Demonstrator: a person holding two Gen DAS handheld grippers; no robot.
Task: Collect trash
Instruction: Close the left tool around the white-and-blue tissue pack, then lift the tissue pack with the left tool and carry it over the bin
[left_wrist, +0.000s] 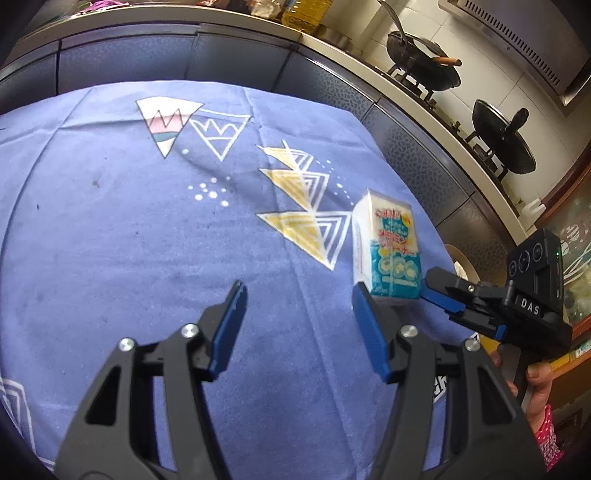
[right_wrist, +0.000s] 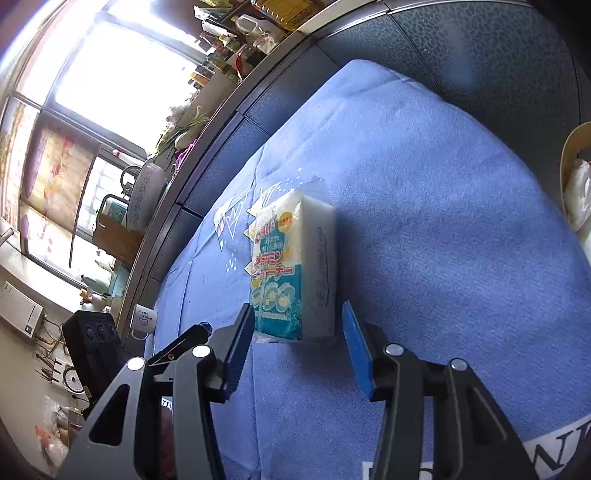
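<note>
Kitchen counter and stove run along the top of the left view, with a blue patterned cloth (left_wrist: 129, 221) filling most of both frames. I judge the task barely begun: the sponge packet (right_wrist: 291, 266) sits uncollected at centre of the right view, on the cloth. My right gripper (right_wrist: 297, 332) is spread wide, its tips flanking the packet's near end, contact unclear; my left gripper (left_wrist: 297, 306) hangs wide and empty lower centre.

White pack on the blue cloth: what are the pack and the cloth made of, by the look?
Pack: apparently a white foam sponge block in a clear glossy printed film wrapper; matte white sides, shiny front. Cloth: woven fabric, matte, with creases and visible weave.
</note>
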